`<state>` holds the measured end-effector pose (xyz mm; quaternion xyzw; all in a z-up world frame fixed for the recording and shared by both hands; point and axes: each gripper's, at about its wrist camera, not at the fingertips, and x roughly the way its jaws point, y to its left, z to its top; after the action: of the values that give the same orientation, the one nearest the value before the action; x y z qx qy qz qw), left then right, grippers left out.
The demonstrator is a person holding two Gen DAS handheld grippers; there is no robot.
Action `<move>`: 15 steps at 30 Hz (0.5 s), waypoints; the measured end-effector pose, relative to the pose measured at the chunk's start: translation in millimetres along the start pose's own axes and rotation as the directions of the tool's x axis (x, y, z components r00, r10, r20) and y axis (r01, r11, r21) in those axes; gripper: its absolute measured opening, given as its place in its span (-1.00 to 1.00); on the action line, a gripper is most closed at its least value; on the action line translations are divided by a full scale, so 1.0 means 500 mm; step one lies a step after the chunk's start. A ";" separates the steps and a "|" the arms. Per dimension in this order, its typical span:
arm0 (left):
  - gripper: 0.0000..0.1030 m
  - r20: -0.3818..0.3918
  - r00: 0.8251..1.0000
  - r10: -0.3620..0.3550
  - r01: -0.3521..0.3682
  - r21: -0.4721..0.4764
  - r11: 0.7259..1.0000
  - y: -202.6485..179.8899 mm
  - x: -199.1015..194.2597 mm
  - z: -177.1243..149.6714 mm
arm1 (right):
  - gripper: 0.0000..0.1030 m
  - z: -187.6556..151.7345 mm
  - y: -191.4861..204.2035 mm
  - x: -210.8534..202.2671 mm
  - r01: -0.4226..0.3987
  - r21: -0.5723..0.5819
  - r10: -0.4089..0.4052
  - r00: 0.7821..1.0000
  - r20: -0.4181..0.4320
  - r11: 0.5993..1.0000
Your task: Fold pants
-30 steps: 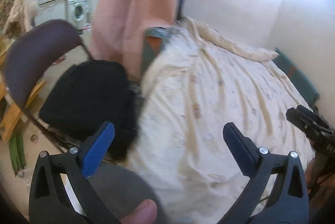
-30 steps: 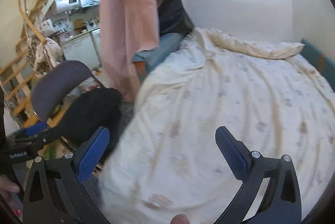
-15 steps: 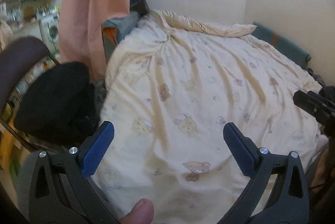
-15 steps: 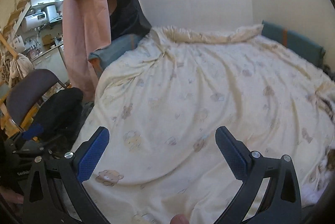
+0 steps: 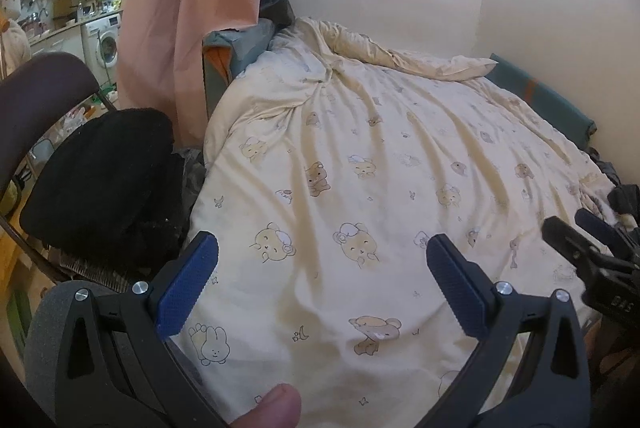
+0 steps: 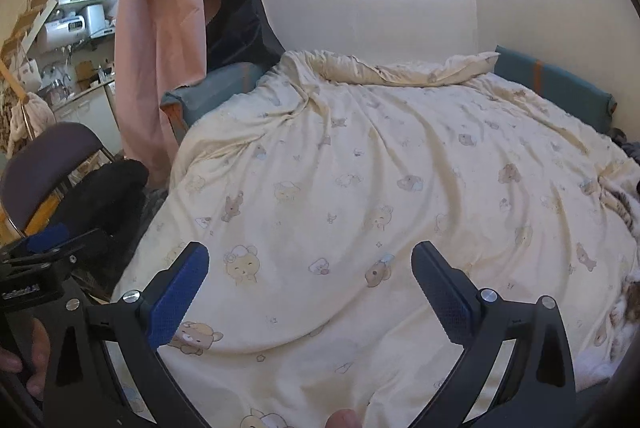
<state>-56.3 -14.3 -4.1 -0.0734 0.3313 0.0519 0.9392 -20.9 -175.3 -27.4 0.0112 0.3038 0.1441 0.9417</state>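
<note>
Pants, seemingly the black heap (image 5: 100, 183) on the chair (image 5: 36, 95), lay left of your left gripper (image 5: 320, 284); both tongs gaped, released. Your right gripper (image 6: 310, 288) hung over the duvet (image 6: 400, 167).

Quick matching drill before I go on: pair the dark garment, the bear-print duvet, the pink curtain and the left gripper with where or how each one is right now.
Things:
1. dark garment
2. bear-print duvet
3. pink curtain
4. left gripper

Places or states:
A. open, holding nothing
B. hanging at the bed's far left corner
C. piled on the chair seat
D. spread across the bed

Pairs: 1-C, 2-D, 3-B, 4-A
</note>
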 end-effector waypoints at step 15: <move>0.99 0.010 1.000 0.011 -0.012 0.025 1.000 -0.008 -0.003 -0.008 | 1.00 -0.004 0.001 0.014 0.005 0.007 -0.005 1.000 -0.026 1.000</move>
<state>-59.4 -19.0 -6.0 -0.0594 0.3277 0.0534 0.9414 -16.8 -173.3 -32.7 0.0117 0.3165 0.1408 0.9380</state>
